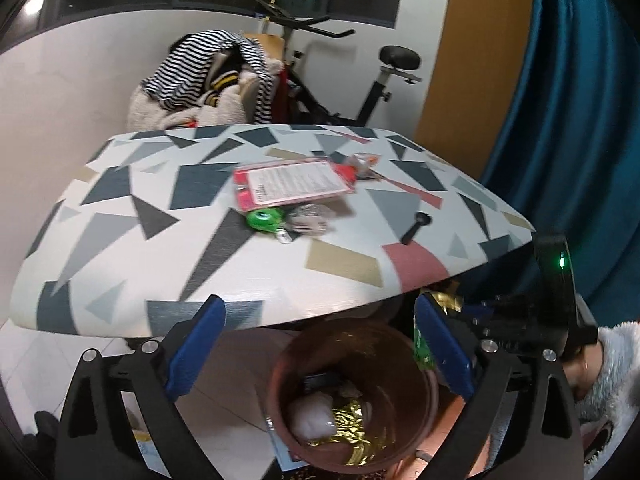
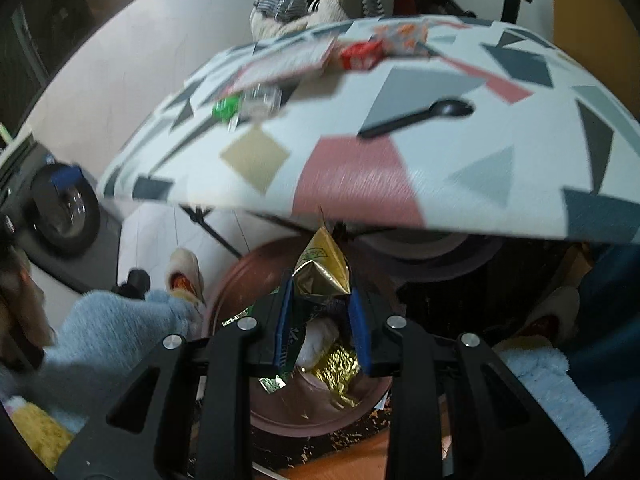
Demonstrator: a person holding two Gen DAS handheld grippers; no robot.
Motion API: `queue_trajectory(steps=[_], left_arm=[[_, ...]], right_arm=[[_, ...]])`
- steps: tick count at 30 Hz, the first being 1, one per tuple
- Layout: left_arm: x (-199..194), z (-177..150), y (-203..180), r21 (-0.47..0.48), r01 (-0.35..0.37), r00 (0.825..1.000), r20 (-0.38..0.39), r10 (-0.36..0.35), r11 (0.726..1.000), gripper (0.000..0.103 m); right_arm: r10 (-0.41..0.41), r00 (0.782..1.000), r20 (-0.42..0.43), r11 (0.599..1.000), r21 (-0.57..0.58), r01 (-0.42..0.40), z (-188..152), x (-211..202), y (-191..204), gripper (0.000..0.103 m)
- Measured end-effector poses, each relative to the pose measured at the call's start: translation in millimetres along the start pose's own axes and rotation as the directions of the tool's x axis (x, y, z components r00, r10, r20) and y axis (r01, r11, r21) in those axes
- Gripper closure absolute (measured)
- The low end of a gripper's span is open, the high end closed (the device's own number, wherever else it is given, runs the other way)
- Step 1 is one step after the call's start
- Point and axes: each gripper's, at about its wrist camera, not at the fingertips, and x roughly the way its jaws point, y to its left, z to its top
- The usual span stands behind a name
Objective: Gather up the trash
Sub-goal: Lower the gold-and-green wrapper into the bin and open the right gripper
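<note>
Trash in right tool point(image 2: 320, 322): gold-and-green foil wrapper point(image 2: 322, 266) pinched between blue pads, hung just above the pot's mouth.
Pot point(image 1: 416, 432): brown, stood on the floor below the table edge; already held gold foil point(image 1: 352, 424) and a white wad point(image 1: 312, 420).
Left tool point(image 1: 320, 344): spread wide over the pot, nothing between its pads.
Step in hand, judged: wrapper drop into the pot.
Done well: wrapper centred over the opening, lowered inside the rim, only then let go; tall foil corner kept clear of the table point(image 1: 280, 276) underside.
Trash left on table: black spoon point(image 2: 416, 118), green piece point(image 1: 264, 220), clear crumpled wrapper point(image 1: 312, 218), pink card point(image 1: 296, 186), red wrapper point(image 2: 360, 54) farthest.
</note>
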Motion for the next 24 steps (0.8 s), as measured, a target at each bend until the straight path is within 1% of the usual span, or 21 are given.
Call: queue_trajectory(steps=[4,7,13,21,23,24], left_arm=[[-2,-4,9,-0.030,-0.037,0.999,-0.001,0.037,0.999,0.007],[-2,-7,16,-0.060,-0.052,0.999,-0.006,0.051,0.997,0.007],[-1,-9,21,-0.074,-0.070,0.997,-0.015,0.069,0.995,0.007],[0,-9,23,-0.085,-0.077,0.997,-0.019,0.075,0.993,0.007],[-1,-8,24,-0.087,-0.080,0.997,-0.016,0.078,0.993,0.007],[-1,-8,24,-0.088,-0.080,0.997,-0.014,0.079,0.993,0.007]], right_arm=[[-0.023,0.998,-0.054,0.999,-0.044,0.021,-13,20,7,0.074],[-0.030,0.996,-0.082,0.998,-0.054,0.026,-17,30,8,0.074],[-0.044,0.989,-0.141,0.998,-0.053,0.037,-22,46,8,0.073],[-0.051,0.986,-0.158,0.998,-0.040,0.045,-27,52,6,0.070],[-0.054,0.986,-0.159,0.998,-0.041,0.048,-26,52,7,0.062],[-0.060,0.986,-0.158,0.998,-0.043,0.054,-25,51,6,0.048]])
